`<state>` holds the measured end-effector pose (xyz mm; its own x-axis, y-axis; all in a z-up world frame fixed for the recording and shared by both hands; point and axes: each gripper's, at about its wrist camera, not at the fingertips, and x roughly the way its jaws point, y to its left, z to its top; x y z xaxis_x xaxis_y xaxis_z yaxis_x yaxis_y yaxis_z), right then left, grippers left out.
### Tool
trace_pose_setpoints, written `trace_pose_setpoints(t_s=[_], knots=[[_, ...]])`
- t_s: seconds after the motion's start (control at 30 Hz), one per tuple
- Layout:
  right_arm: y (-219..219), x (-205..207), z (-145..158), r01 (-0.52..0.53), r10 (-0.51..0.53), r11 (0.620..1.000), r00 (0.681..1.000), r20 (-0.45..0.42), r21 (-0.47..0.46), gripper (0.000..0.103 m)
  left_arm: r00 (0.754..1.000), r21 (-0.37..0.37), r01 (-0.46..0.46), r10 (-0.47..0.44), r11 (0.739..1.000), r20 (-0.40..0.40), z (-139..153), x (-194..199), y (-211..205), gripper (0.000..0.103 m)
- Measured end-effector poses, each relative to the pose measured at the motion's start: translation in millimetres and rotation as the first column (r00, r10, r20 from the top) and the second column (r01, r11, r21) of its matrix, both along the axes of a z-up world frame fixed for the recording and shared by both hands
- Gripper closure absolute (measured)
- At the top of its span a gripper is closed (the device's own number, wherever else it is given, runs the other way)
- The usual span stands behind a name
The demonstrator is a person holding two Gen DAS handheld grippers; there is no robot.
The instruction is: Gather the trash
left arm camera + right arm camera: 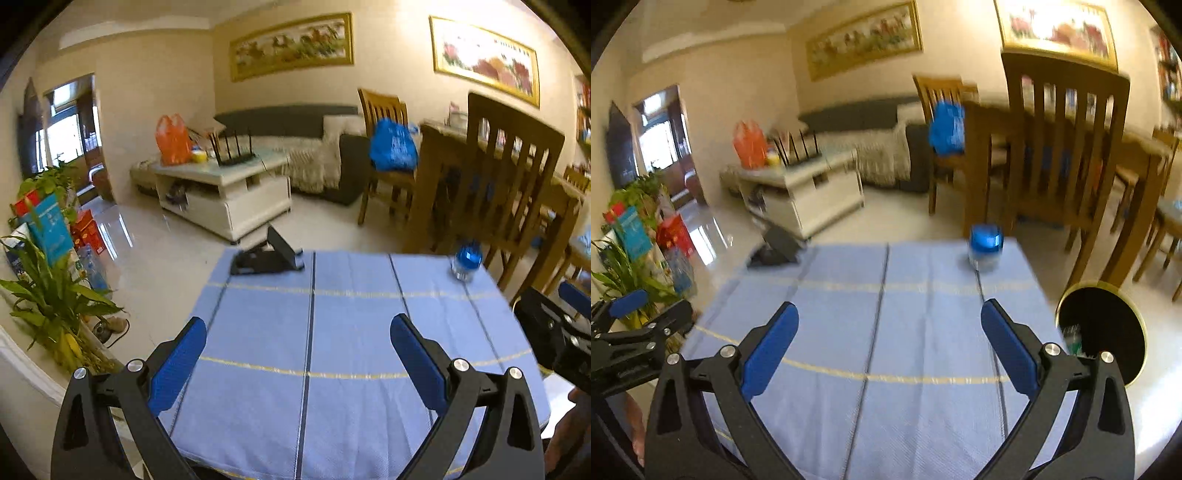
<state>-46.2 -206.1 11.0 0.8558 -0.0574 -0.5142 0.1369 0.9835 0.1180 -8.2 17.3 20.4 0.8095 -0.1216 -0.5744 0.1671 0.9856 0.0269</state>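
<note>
Gaping wide with nothing between their blue pads, the left gripper (297,349) and right gripper (889,338) hover side by side above the blue tablecloth (332,332), touching nothing. A small blue-capped jar (985,246) stands near the table's far right corner, well apart from both. A black folding stand (267,254) sits at the far left edge. A gold-rimmed black bin (1102,328) sits on the floor just beside the table's right side.

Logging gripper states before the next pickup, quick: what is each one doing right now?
Left gripper: open, holding nothing, above the blue tablecloth.
Right gripper: open, holding nothing, above the same cloth.
</note>
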Motion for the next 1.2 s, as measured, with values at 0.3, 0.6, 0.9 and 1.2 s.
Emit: trace_pose_setpoints(t_s=[0.3,0.6,0.9,1.2], knots=[[-0.2,-13.6,8.1,-0.027,0.026,0.999,1.000,0.012,0.045,0.005,1.000,0.000,0.011,-0.011,1.000,0.009,1.2,-7.8,-2.0,0.007],[-1.2,-18.1,6.7,-0.040,0.040,0.998,0.999,0.012,0.054,0.005,1.000,0.000,0.022,-0.022,1.000,0.003,-2.6,-10.3,-0.5,0.007],[2.3,-18.9,5.5,-0.054,0.053,0.997,0.999,0.008,0.057,0.005,1.000,0.000,0.024,-0.024,1.000,0.003,-1.2,-11.9,-1.8,0.007],[3.3,-21.1,4.3,-0.056,0.055,0.997,0.998,0.006,0.062,0.005,1.000,-0.001,0.025,-0.025,1.000,0.000,-1.0,-12.1,-1.7,0.007]])
